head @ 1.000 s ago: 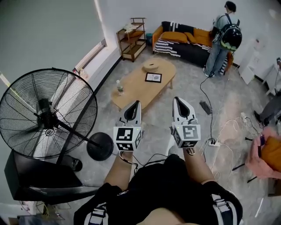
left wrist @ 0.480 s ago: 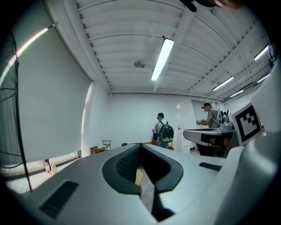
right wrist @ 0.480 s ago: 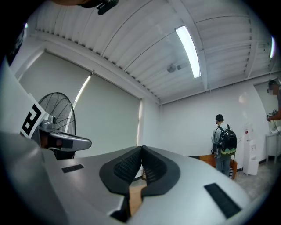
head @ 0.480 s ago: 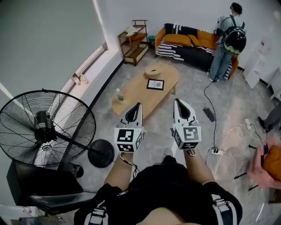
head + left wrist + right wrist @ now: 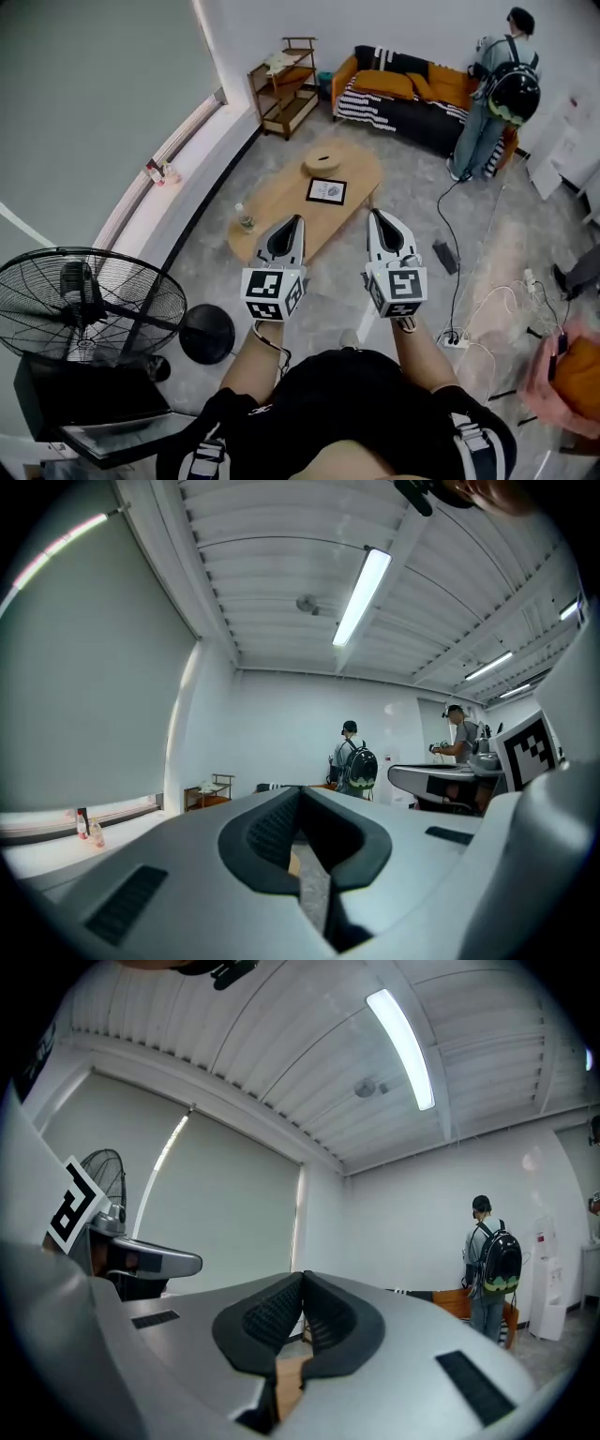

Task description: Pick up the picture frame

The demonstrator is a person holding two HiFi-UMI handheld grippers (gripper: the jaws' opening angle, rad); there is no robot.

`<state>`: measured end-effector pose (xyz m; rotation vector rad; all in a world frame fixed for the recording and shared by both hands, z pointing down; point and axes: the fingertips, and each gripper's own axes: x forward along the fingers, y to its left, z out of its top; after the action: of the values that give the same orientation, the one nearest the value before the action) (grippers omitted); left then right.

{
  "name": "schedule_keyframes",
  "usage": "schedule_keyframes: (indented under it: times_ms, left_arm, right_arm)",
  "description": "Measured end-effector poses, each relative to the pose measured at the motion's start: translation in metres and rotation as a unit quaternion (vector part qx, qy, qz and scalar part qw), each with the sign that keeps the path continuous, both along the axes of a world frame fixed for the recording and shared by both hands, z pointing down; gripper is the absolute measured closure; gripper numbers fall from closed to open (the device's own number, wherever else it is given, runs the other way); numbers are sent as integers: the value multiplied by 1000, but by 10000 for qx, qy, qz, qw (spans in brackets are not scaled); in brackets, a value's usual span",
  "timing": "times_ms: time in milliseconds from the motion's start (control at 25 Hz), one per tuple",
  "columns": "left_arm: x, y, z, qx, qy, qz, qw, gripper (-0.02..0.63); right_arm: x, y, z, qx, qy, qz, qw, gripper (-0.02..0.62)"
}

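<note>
The picture frame (image 5: 327,191), black-edged with a pale print, lies flat on the oval wooden coffee table (image 5: 281,202) ahead of me. My left gripper (image 5: 290,223) and right gripper (image 5: 376,217) are held side by side at waist height, pointing level toward the table and well short of the frame. Both are shut with nothing between the jaws. In the left gripper view (image 5: 300,794) and the right gripper view (image 5: 302,1283) the jaw tips meet and a sliver of table wood shows below them; the frame is hidden there.
A small bottle (image 5: 245,219) and a round woven dish (image 5: 322,161) also sit on the table. A big floor fan (image 5: 89,305) stands at my left. Cables and a power strip (image 5: 453,338) lie on the floor at right. A person with a backpack (image 5: 502,89) stands by the orange sofa (image 5: 412,89).
I have walked forward: the fan has slid back and to the lower left, and the table and frame sit nearer. Both grippers stayed shut and level in front of me.
</note>
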<state>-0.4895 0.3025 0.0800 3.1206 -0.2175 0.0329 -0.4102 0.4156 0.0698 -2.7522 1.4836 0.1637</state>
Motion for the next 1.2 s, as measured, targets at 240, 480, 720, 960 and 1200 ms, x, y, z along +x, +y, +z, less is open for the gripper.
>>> schedule_keyframes:
  times_ms: [240,480,720,960,1200]
  left_arm:
    - [77,-16,1,85,-56,-210,9997,586]
    - [137,-19,-2,174,-56,-362,9992,586]
    - [178,-27,-1,142,-83,-515,9985,586]
    - [204,-51,14,46,-186,-570,9982,587]
    - [238,-77,31,-42,-241,-538,9983,586]
  right_arm:
    - [83,-15,2,95,26,-140,9999,580]
    - [148,-25,2,142,-53,-295,9994,580]
    - [192,-38,5,-16,-105,-447,9989,579]
    - [222,-63,17,-74,-237,-496,9985,579]
    - [248,-90,37,-249,-274,-533,9979,580]
